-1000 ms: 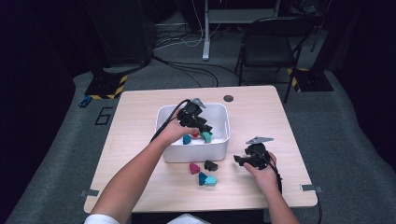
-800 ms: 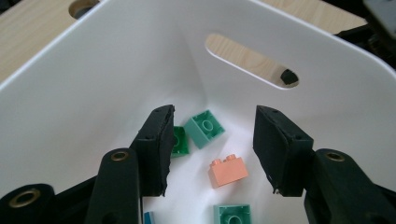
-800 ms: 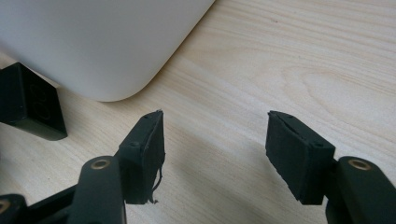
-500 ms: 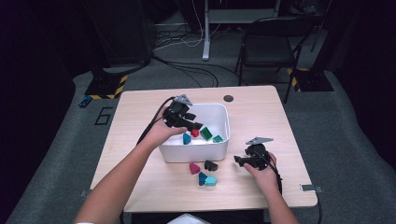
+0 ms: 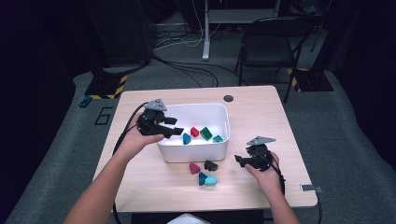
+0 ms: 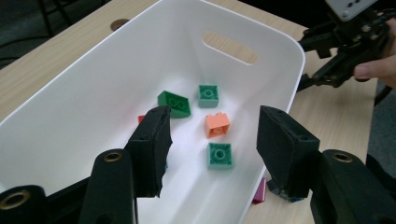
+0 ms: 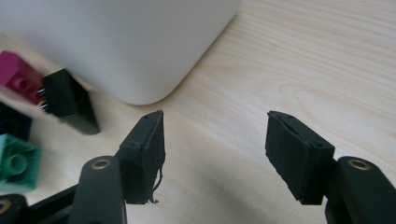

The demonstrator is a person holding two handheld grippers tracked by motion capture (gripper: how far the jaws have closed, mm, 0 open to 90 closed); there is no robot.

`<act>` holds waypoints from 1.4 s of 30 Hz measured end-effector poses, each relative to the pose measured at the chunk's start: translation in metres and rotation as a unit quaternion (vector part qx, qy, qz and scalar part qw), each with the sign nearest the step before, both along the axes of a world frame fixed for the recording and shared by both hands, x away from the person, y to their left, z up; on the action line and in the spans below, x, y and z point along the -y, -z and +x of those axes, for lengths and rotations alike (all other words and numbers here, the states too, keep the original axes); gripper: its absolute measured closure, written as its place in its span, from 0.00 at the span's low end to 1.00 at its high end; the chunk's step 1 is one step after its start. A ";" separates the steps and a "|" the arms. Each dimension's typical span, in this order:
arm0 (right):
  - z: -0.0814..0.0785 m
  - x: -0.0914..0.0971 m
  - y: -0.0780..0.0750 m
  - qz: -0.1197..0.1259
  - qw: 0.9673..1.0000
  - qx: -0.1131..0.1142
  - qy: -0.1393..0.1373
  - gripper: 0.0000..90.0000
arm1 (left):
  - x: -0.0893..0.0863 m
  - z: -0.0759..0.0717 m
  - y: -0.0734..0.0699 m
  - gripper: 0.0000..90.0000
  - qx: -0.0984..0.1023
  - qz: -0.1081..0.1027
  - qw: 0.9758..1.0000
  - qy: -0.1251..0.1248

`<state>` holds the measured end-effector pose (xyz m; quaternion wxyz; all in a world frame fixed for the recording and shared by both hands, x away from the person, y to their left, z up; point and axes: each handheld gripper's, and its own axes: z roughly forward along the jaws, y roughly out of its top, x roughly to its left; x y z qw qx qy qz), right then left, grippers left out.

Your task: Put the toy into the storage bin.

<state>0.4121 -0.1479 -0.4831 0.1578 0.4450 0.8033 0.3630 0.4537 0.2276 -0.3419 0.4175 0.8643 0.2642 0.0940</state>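
With both the left gripper (image 5: 175, 127) and right gripper (image 5: 239, 161) jaws apart and empty, the right could nudge the black brick (image 5: 210, 165) along the surface against the white bin (image 5: 194, 151) instead of clamping it.

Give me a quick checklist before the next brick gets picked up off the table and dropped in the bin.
1. Left hand-held gripper empty, jaws just opened, nothing between them: ok.
2. Right hand-held gripper open and empty, low over the table: ok.
3. Loose bricks within reach: black brick, pink brick and teal brick lie in front of the bin: ok.
4. Black brick free of its neighbours: touches the pink brick: not ok.
5. Room in the bin: bare floor beside the orange brick: ok.
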 end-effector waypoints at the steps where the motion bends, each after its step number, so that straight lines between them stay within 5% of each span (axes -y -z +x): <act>1: -0.003 -0.002 0.000 -0.001 1.000 -0.001 -0.005 0.41 | -0.004 -0.003 0.001 0.49 0.003 0.001 1.000 -0.006; 11: -0.024 -0.018 -0.006 0.008 0.998 0.015 -0.068 0.41 | -0.031 -0.022 0.008 0.49 0.011 -0.005 1.000 -0.020; 20: -0.031 -0.032 -0.005 0.000 0.995 0.005 -0.103 0.42 | -0.045 -0.036 0.018 0.49 0.010 -0.003 1.000 -0.023; 42: -0.045 -0.066 -0.005 0.003 0.979 0.010 -0.204 0.46 | -0.060 -0.068 0.057 0.49 0.001 0.013 1.000 -0.007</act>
